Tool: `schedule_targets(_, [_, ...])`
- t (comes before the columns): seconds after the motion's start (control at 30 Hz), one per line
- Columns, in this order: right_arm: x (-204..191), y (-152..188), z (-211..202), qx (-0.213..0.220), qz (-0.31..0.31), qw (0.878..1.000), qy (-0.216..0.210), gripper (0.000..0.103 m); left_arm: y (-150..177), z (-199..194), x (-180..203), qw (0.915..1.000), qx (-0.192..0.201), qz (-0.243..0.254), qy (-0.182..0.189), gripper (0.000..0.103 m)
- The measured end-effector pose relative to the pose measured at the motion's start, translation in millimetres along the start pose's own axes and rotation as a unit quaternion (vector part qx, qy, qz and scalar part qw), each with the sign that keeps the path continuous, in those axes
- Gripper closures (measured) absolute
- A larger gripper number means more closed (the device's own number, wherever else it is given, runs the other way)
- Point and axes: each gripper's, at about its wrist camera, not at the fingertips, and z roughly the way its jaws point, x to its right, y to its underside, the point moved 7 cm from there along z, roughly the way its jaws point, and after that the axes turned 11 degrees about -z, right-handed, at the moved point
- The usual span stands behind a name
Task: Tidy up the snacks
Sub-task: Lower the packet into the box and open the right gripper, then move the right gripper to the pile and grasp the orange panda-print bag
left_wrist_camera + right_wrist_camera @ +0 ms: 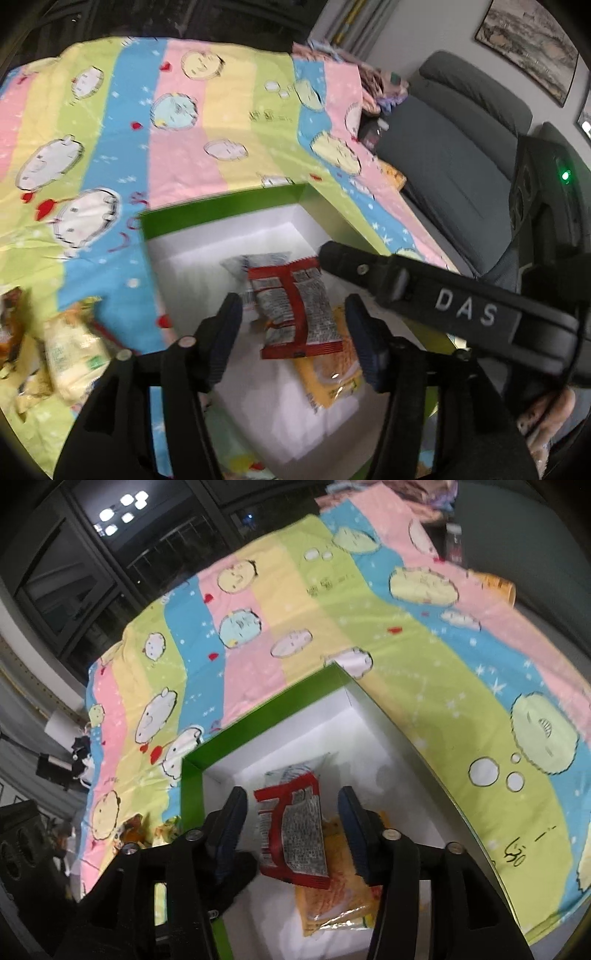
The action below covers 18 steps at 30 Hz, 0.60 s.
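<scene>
A: Gripper status?

B: Left gripper (pixel 293 334) is seen with fingers spread apart, nothing clamped. Right gripper (pixel 291 821) likewise: fingers wide apart, nothing held. Both are positioned over the box (pixel 221 210), and the right gripper's black body is seen crossing the right side of the left wrist view.

A: Snack positions?

B: A red-and-silver snack packet (pixel 295 310) is framed between the left fingers, lying inside the box, back side up with small print showing. Contact with the pads is not seen. It is partly stacked on a yellow-orange packet (pixel 332 380) on the box's white floor. The same pair is seen from the right wrist: red packet (pixel 295 834) on top, yellow one (pixel 332 901) beneath and nearer the camera.

A: Outside the box?

B: A pale yellow packet (pixel 74 354) and other wrappers, blurred, are seen left of the box on the striped cartoon-print cloth (pixel 177 140). The box is green outside, white inside, open-topped.

A: Farther out?

B: A grey sofa (pixel 454 147) is seen beyond the cloth's right edge, with a framed picture (pixel 532 48) on the wall above. Dark windows (pixel 74 572) are seen past the cloth's far left side.
</scene>
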Motion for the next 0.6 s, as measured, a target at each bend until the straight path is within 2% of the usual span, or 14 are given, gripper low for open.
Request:
schedule_targets(0.07, [-8,-2,-7,0.012,-0.012,1.0,0.007,0.04,-2,-22,-11,0.9997,0.021,-0.009,-0.002,0.033])
schedule_targets(0.17, [-25,-4,-16,0.027,-0.033,0.999,0.012,0.038,-1,-50,-30,0.9989,0.043,-0.017,-0.01,0.024])
schedule_targets(0.27, [-42,-6,-23,0.041,-0.053,0.998,0.018,0.036,1,-79,-58,0.9968,0.065,-0.033,-0.034,0.018])
schedule_targets(0.33, [-54,-5,-26,0.05,-0.068,0.996,0.022,0.026,4,-95,-78,0.9946,0.075,-0.045,-0.055,0.016])
schedule_targets(0.37, [-59,-5,-27,0.054,-0.073,0.996,0.022,0.024,5,-104,-90,0.9932,0.08,-0.051,-0.067,0.014])
schedule_targets(0.47, [-79,-1,-30,0.061,-0.097,0.993,0.022,0.024,12,-128,-124,0.9886,0.094,-0.064,-0.099,0.009])
schedule_targets(0.6, [-111,8,-25,0.06,-0.134,0.989,0.017,0.024,24,-148,-174,0.9791,0.112,-0.099,-0.137,0.009])
